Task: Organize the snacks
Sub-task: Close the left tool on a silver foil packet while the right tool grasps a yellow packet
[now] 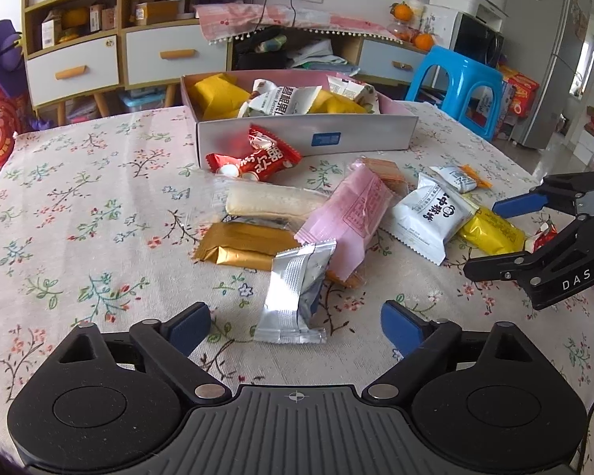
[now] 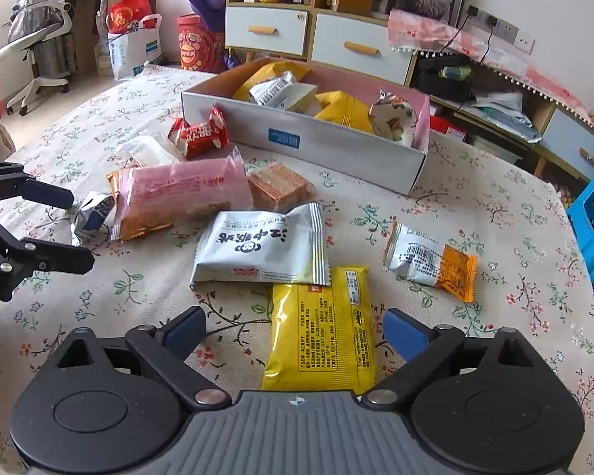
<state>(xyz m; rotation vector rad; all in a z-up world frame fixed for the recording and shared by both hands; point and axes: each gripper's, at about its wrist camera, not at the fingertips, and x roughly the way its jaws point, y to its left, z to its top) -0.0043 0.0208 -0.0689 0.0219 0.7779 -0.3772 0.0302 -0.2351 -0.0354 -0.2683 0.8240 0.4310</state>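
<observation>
A grey box (image 1: 257, 140) (image 2: 336, 146) with a pink inside holds several snack packets at the table's far side. Loose packets lie in front of it. My left gripper (image 1: 295, 326) is open around a silver packet (image 1: 295, 297), which also shows in the right wrist view (image 2: 93, 213). My right gripper (image 2: 295, 330) is open around a yellow packet (image 2: 322, 328), also seen in the left wrist view (image 1: 491, 231). The right gripper (image 1: 491, 237) shows at the right of the left wrist view, and the left gripper (image 2: 75, 229) at the left of the right wrist view.
Between the grippers lie a pink packet (image 1: 352, 209) (image 2: 182, 190), a white packet (image 1: 431, 217) (image 2: 261, 245), a gold packet (image 1: 243, 245), a red packet (image 1: 257, 156) and a white-orange packet (image 2: 431, 263). A blue stool (image 1: 461, 83) and cabinets (image 1: 75, 63) stand beyond the floral tablecloth (image 1: 79, 206).
</observation>
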